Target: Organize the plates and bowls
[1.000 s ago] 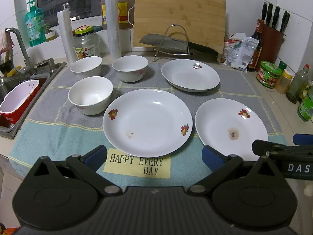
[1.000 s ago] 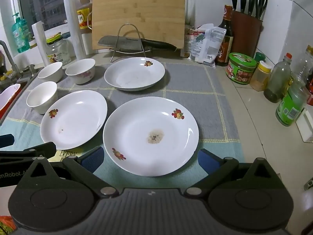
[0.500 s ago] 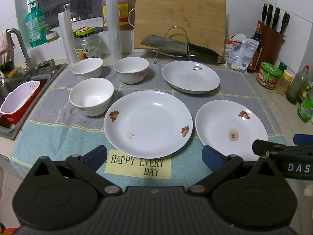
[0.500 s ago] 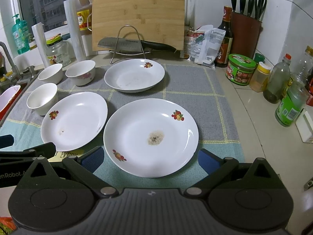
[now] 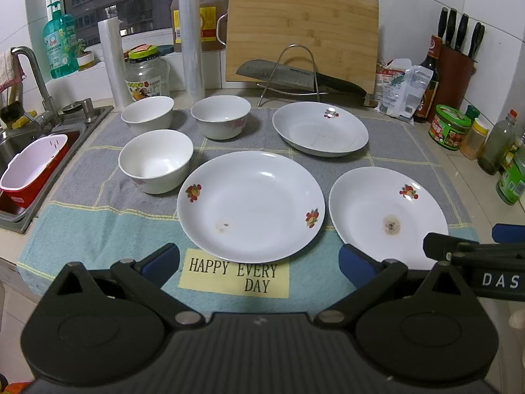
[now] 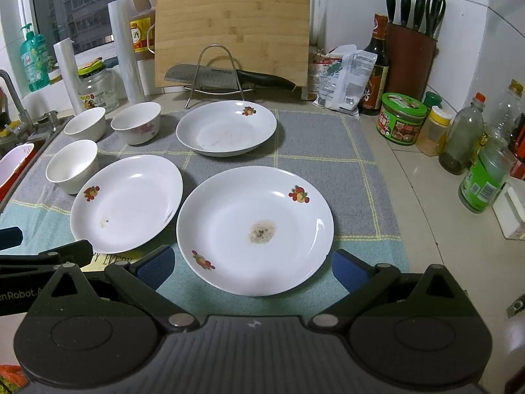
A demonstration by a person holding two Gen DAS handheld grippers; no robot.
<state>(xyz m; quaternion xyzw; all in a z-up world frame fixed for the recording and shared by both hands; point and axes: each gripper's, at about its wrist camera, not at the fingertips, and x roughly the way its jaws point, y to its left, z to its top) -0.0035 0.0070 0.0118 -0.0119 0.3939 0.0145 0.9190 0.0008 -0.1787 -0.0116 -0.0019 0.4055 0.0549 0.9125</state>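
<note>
so nothing is stacked yet: both my grippers, left and right, hang spread and empty at the mat's near edge; three plates lie right, three bowls far-left. i'd slide one finger under the near rim.

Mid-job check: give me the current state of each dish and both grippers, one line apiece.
left gripper: open, empty
right gripper: open, empty
near right plate: flat on the mat, brown stain at centre
near left plate: flat, small stain, unstacked
far plate: flat, faint smears
three bowls: upright, empty, apart
cleaver: resting on wire rack
</note>
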